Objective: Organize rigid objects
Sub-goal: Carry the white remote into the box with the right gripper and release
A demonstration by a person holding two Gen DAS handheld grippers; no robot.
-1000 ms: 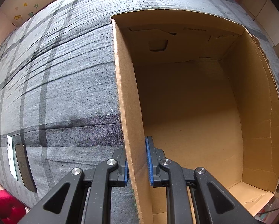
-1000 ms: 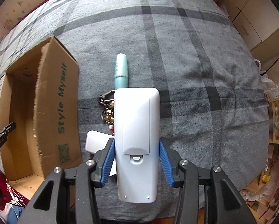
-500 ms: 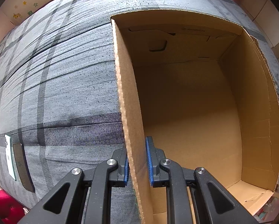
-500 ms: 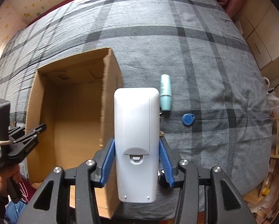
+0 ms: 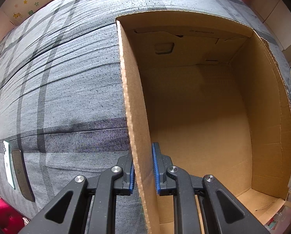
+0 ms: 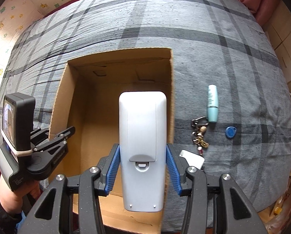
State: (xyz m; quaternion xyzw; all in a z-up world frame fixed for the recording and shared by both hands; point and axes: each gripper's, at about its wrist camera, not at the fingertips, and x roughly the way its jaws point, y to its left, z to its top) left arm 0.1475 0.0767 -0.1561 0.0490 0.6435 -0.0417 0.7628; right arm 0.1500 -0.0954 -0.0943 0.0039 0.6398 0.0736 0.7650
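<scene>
Right claw point(image 6: 142, 167) grips a white remote control point(image 6: 142, 146) between its blue pads, back side up, hanging over the open cardboard box point(image 6: 116, 58); left claw point(image 5: 143, 170) is clamped on the box's left wall point(image 5: 134, 117), one pad outside and one inside; the box sits on a bed covered in a grey plaid blanket point(image 6: 204, 29), its inside bare; right of the box on the blanket lie a pale teal tube point(image 6: 212, 103), a bunch of keys point(image 6: 200, 136), a blue tag point(image 6: 230, 132) and a small white block point(image 6: 192, 159); left of the box, near the bed's edge, lie a white phone point(image 5: 8, 163) and a dark flat bar point(image 5: 21, 175) side by side.
</scene>
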